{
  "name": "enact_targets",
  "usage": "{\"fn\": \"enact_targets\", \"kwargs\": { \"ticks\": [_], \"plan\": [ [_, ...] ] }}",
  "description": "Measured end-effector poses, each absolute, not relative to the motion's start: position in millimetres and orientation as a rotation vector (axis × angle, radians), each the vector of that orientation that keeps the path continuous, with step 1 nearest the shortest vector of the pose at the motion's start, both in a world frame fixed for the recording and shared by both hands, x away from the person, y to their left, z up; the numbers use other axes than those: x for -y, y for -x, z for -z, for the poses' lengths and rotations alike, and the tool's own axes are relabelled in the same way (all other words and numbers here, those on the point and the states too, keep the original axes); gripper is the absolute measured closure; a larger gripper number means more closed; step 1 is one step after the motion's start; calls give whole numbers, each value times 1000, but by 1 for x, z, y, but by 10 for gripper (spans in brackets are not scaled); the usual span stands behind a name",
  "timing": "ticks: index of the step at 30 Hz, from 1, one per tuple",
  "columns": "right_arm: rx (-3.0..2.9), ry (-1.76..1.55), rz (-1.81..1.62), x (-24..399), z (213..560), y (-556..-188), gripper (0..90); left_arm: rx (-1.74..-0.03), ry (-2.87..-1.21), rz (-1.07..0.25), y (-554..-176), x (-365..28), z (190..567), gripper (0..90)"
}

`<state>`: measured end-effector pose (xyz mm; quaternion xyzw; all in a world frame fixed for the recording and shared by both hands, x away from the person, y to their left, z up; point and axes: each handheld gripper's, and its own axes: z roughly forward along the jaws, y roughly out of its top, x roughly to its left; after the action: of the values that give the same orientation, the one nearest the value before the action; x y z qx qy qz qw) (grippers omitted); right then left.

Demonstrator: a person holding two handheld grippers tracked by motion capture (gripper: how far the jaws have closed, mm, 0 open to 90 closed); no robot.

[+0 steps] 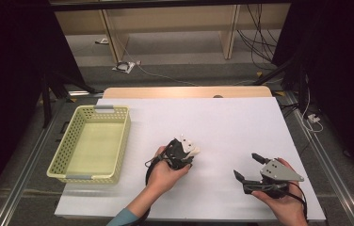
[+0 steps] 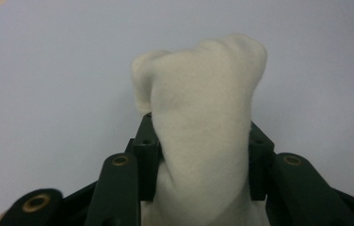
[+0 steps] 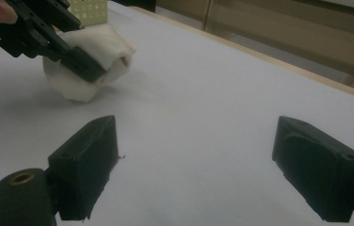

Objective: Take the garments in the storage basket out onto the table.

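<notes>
**High view: left gripper clamps a cream cloth, right gripper idle and wide**

High view, left side: forearm in a teal sleeve (image 1: 127,217) comes up from the bottom edge, angled toward table centre. Left hand (image 1: 163,173) wraps the left gripper (image 1: 188,151), which points up and to the right, low over the white table (image 1: 222,117). Jaws part-closed, pressed on either flank of a rolled cream cloth (image 1: 191,147). Cloth sits just above the tabletop near mid-table, well apart from the yellow perforated basket (image 1: 121,141) at the left.

Left gripper view: cloth (image 2: 203,122) bulges up and beyond the two black jaws, squeezed narrow where the pads meet it.

Right hand (image 1: 285,205) lies near the bottom right, palm cradling the right gripper (image 1: 246,165), grey three-cornered plate (image 1: 281,170) on top, aimed up and left. Jaws spread wide, nothing between them.

Right gripper view: right gripper (image 3: 194,141) open over bare table, cloth (image 3: 90,61) ahead in the other gripper's grip
</notes>
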<state>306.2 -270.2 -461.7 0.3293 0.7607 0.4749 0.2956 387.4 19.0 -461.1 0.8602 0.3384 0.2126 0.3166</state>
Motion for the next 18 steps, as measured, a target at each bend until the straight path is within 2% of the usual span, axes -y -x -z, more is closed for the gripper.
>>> {"fn": "enact_targets", "kwargs": {
  "ticks": [18],
  "plan": [
    [-2027,-879,-1260,270,462,-306,155,-889,-2273,-547,-389,-14,465,587]
  ]
}}
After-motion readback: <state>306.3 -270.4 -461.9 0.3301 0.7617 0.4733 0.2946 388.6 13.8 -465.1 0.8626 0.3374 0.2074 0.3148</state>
